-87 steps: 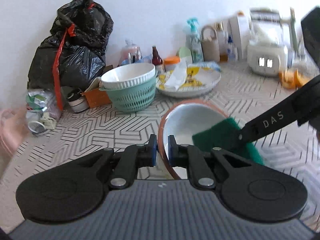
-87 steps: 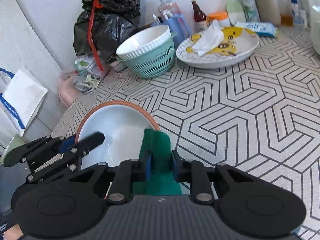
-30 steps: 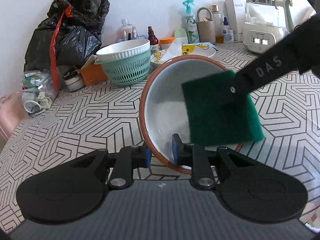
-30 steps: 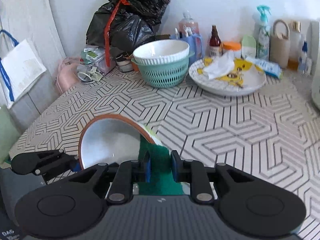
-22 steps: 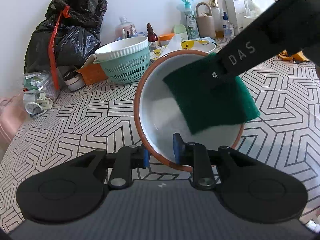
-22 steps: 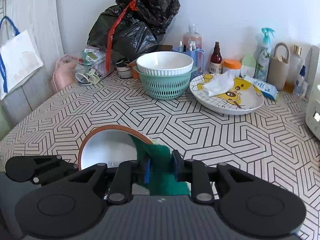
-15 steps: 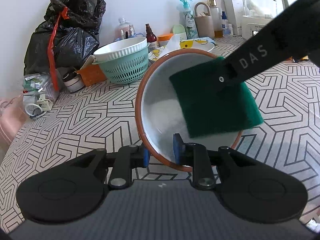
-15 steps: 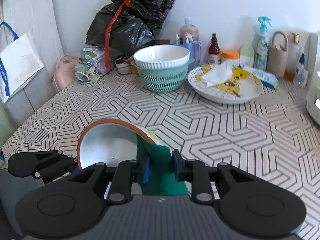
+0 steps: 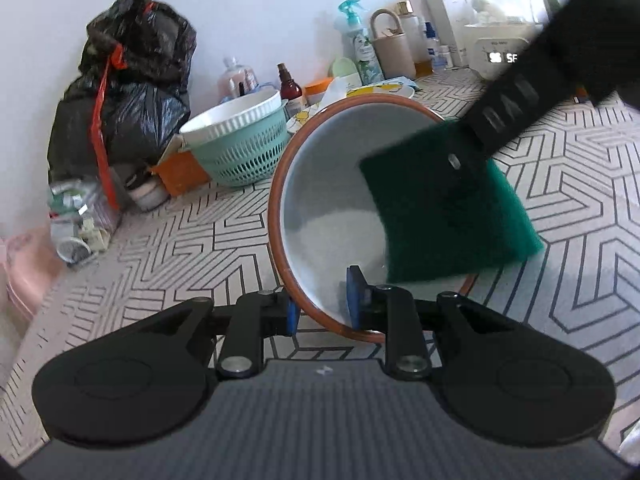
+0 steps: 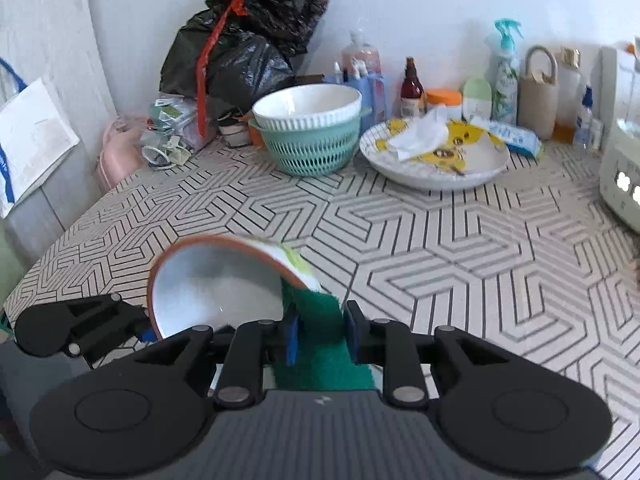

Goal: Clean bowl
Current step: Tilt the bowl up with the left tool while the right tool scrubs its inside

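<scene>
The left claw (image 9: 320,312) is clamped on the near rim of the terracotta-rimmed bowl (image 9: 332,200), holding it tipped up over the near part of the patterned surface (image 10: 460,248). The right claw (image 10: 318,334) pinches a green scouring pad (image 10: 320,344) pressed against the bowl's white inside. The glazed bowl looks stiff, slick and breakable, so a rim grip seems sensible; the pad is soft and bends easily.
</scene>
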Motion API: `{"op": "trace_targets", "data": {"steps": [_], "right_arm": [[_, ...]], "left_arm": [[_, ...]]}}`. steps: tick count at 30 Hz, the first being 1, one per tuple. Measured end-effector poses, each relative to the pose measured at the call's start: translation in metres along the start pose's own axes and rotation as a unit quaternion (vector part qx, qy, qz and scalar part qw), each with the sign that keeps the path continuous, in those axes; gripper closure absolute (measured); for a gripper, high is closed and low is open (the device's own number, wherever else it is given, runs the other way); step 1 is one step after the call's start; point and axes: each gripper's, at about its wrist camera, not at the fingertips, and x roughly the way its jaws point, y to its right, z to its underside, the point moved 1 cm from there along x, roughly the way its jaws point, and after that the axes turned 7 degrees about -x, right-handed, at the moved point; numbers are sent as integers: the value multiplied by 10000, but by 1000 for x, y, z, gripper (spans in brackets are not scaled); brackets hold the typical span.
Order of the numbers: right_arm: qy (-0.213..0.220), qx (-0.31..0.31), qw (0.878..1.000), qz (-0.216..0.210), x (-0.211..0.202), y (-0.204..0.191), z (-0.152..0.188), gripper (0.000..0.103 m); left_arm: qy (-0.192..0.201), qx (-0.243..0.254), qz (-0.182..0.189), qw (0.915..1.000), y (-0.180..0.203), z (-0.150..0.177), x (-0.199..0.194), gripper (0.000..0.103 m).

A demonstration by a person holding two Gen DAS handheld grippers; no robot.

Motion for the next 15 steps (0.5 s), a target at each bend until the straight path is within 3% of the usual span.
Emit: {"op": "trace_targets", "data": {"steps": [9,15], "right_arm": [[199,-748,9965,312,-4,-30,-17,77],[375,-250,9987,252,-3,-21,-8,76]], "left_arm": [[-97,-33,31,9999,-4,-5,4,81],[-30,-18,-18,10000,-2,-3,3,82]]}}
